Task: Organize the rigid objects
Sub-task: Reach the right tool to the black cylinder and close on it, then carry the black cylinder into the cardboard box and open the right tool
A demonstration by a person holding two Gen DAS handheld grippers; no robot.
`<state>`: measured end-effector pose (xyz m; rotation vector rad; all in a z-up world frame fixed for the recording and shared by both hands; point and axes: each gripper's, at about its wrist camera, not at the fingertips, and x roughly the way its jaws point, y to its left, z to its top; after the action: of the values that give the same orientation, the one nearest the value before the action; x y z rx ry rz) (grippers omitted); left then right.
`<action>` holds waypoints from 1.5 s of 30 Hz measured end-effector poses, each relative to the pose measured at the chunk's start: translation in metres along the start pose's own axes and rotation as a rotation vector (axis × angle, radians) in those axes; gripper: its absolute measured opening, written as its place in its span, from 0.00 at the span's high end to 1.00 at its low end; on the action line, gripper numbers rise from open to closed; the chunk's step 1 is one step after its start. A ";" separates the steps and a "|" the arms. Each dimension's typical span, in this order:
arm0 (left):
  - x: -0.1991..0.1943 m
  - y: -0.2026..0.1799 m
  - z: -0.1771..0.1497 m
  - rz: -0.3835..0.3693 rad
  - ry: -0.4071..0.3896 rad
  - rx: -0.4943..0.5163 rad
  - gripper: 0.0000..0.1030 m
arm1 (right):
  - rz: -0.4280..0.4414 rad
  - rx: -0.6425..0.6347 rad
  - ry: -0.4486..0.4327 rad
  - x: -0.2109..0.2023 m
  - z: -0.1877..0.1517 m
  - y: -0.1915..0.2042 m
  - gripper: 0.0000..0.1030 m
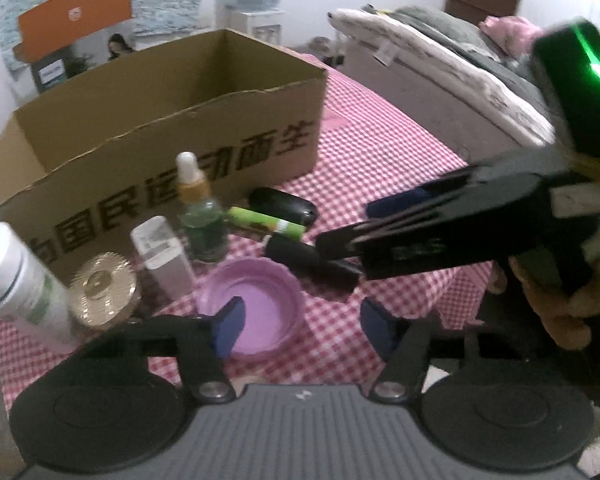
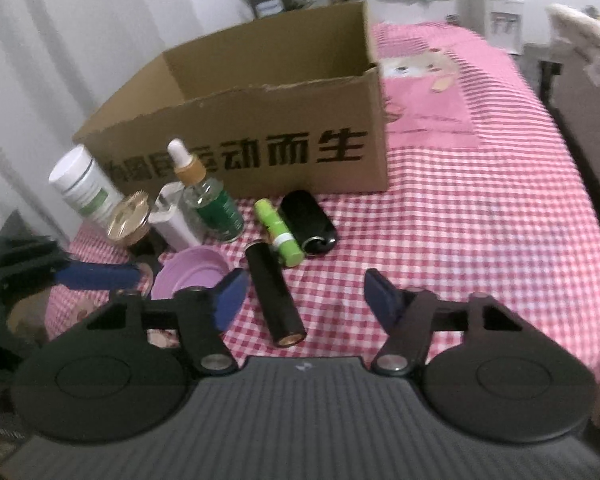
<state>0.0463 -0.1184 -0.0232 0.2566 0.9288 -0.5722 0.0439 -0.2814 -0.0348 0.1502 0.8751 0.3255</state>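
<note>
Checked bench (image 2: 480, 240) holds clutter before the box (image 2: 260, 120). Both tongs, left (image 1: 300, 328) and right (image 2: 306, 292), gape empty. Straddle the black tube (image 2: 274, 296) squarely, then pinch mid-body.

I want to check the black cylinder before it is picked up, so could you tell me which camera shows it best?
The right wrist view: the black cylinder lies whole and unobstructed on the checked cloth. In the left wrist view, the right gripper covers part of it.
</note>
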 end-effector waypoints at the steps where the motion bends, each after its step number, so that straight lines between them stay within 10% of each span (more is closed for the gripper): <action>1: 0.001 -0.001 0.001 -0.006 0.001 0.006 0.42 | 0.013 -0.012 0.019 0.004 0.002 0.000 0.54; 10: 0.004 -0.007 0.004 -0.049 0.024 0.031 0.57 | 0.123 -0.039 0.154 0.034 0.010 0.001 0.77; 31: 0.065 -0.028 0.025 -0.118 0.155 0.054 0.58 | 0.176 0.243 0.157 0.014 -0.012 -0.049 0.79; 45: 0.068 -0.028 0.029 -0.128 0.099 0.048 0.55 | 0.199 0.273 0.136 0.013 -0.012 -0.052 0.79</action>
<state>0.0818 -0.1782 -0.0611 0.2718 1.0331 -0.7059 0.0543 -0.3256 -0.0654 0.4743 1.0402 0.4043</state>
